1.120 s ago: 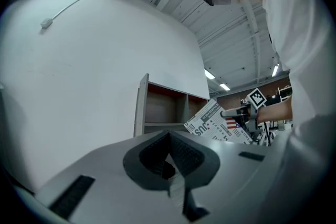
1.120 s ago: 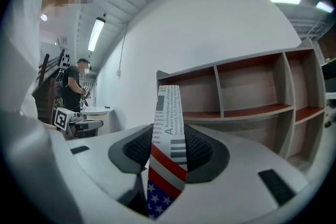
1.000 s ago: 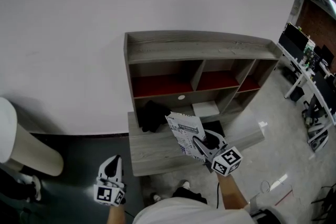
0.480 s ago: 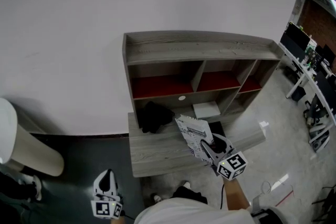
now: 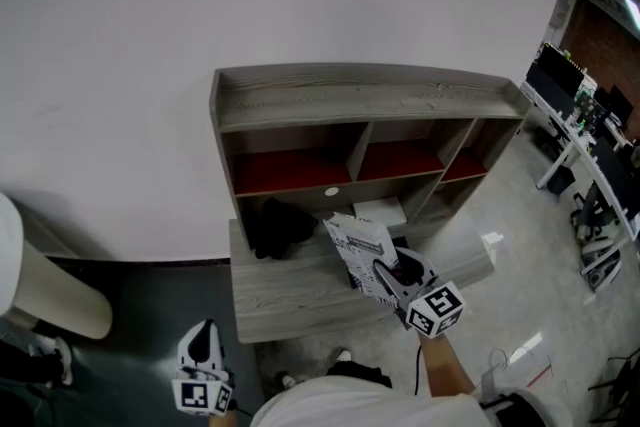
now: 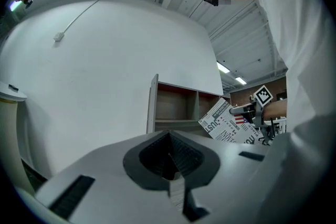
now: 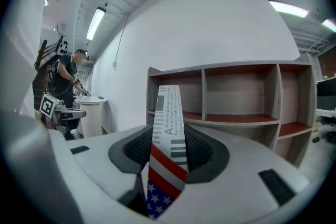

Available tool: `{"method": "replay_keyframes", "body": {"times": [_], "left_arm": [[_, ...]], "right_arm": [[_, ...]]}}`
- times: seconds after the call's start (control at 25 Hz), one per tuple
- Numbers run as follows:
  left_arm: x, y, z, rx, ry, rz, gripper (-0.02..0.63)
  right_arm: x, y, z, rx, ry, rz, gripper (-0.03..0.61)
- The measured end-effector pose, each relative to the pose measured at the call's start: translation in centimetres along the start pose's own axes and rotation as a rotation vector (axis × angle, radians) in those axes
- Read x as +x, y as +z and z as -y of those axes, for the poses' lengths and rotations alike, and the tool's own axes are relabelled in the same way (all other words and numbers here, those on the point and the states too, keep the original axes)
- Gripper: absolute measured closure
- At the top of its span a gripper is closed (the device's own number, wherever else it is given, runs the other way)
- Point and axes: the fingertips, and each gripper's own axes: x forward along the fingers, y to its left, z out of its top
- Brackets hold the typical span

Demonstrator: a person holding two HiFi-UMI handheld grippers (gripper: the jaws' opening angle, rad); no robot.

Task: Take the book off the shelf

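Note:
The book (image 5: 358, 250), its cover printed like newsprint with a stars-and-stripes patch, is out of the shelf and held upright over the unit's low ledge. My right gripper (image 5: 383, 273) is shut on it; in the right gripper view its spine (image 7: 168, 134) stands clamped between the two pads. The grey wooden shelf (image 5: 350, 100) with red back panels stands against the white wall behind the book (image 6: 226, 123). My left gripper (image 5: 203, 343) hangs low at the left, away from the shelf, its pads (image 6: 169, 161) together with nothing between them.
A black bundle (image 5: 275, 225) lies on the shelf's low ledge (image 5: 290, 300), and a white box (image 5: 380, 210) sits in a lower compartment. A pale cylinder (image 5: 45, 290) stands at the far left. Desks with monitors (image 5: 575, 90) fill the right. A person (image 7: 68, 78) stands by a white table (image 7: 90, 105).
The right gripper has carried the book a little to the right, away from the shelf's left side. The left gripper has dropped toward the bottom edge of the head view.

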Motion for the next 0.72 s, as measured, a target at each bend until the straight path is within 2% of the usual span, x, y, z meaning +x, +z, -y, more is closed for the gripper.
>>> {"method": "replay_keyframes", "body": {"times": [0.24, 0.48, 0.72], "left_arm": [[2.5, 1.1, 1.4, -0.001, -0.015, 0.012, 0.597], [3.9, 2.9, 2.1, 0.039, -0.025, 0.029, 0.597], [5.3, 4.2, 3.0, 0.043, -0.023, 0.057, 0.597]], "right_arm": [[0.5, 1.9, 1.5, -0.022, 0.013, 0.018, 0.397], [0.9, 2.2, 1.8, -0.002, 0.041, 0.036, 0.397], [1.7, 2.2, 2.4, -0.001, 0.060, 0.047, 0.397]]}}
